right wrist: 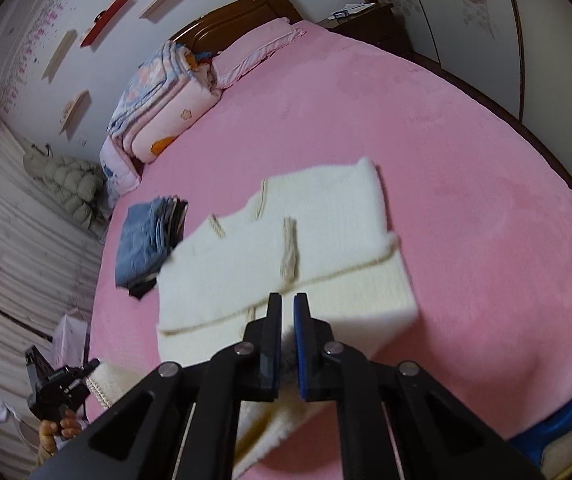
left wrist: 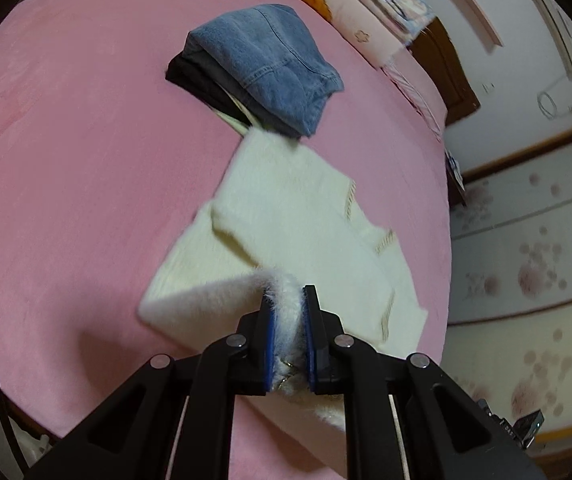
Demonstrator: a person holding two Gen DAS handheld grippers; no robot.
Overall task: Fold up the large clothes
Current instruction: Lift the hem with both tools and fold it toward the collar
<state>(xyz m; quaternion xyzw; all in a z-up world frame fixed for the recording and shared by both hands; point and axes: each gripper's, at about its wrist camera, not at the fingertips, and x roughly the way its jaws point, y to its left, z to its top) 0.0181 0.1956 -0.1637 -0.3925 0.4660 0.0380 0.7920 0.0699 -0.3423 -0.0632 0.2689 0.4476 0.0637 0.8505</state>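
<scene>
A cream fuzzy sweater (left wrist: 298,224) lies partly folded on the pink bed (left wrist: 65,168), sleeves folded over its body. My left gripper (left wrist: 289,292) is shut on the sweater's near hem and lifts it off the bed. In the right wrist view the sweater (right wrist: 286,256) lies ahead, and my right gripper (right wrist: 288,300) is shut on its near edge, fuzzy cloth showing between the pads. The left gripper also shows in the right wrist view (right wrist: 55,384), held in a hand at the lower left.
A stack of folded jeans and dark clothes (left wrist: 257,68) lies on the bed beyond the sweater, also in the right wrist view (right wrist: 145,240). Folded quilts and pillows (right wrist: 165,108) sit at the wooden headboard (right wrist: 237,12). A nightstand (right wrist: 366,20) stands beside the bed.
</scene>
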